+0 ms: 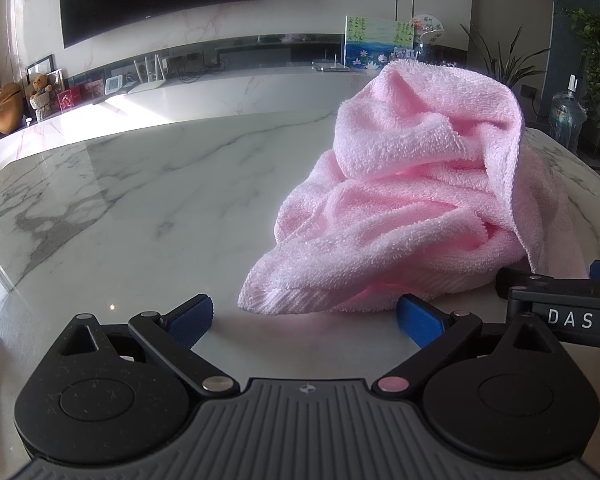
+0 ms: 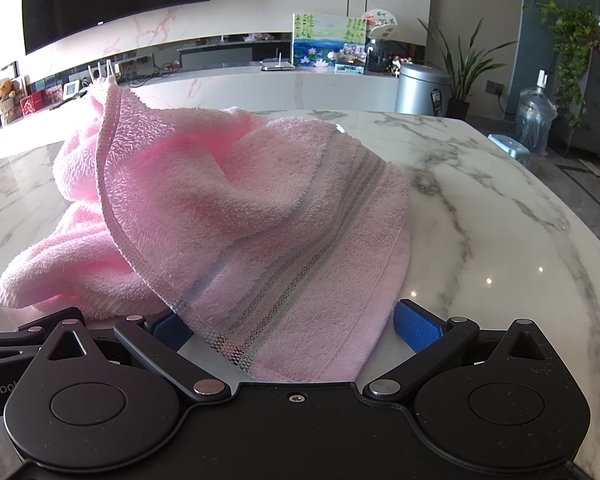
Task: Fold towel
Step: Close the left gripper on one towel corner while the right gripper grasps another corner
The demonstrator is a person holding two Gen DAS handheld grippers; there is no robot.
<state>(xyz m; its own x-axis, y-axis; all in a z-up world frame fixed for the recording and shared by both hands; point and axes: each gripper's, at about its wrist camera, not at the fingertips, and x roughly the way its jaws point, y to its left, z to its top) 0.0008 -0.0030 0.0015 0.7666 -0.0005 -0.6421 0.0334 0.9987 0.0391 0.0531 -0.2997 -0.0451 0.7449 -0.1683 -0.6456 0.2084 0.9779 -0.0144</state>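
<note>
Towel [image 2: 236,216] crumpled on table [image 1: 140,208]. Striped hem lies between right gripper's [image 2: 296,328] wide fingers, ungripped. Left gripper [image 1: 304,320] wide, empty; towel ahead-right. Right is nearer.

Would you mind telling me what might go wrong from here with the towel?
1. The towel is a crumpled heap; the open right gripper straddles the striped end and may pinch several layers.
2. The open left gripper sits short of the towel's near edge and could close on nothing.
</note>
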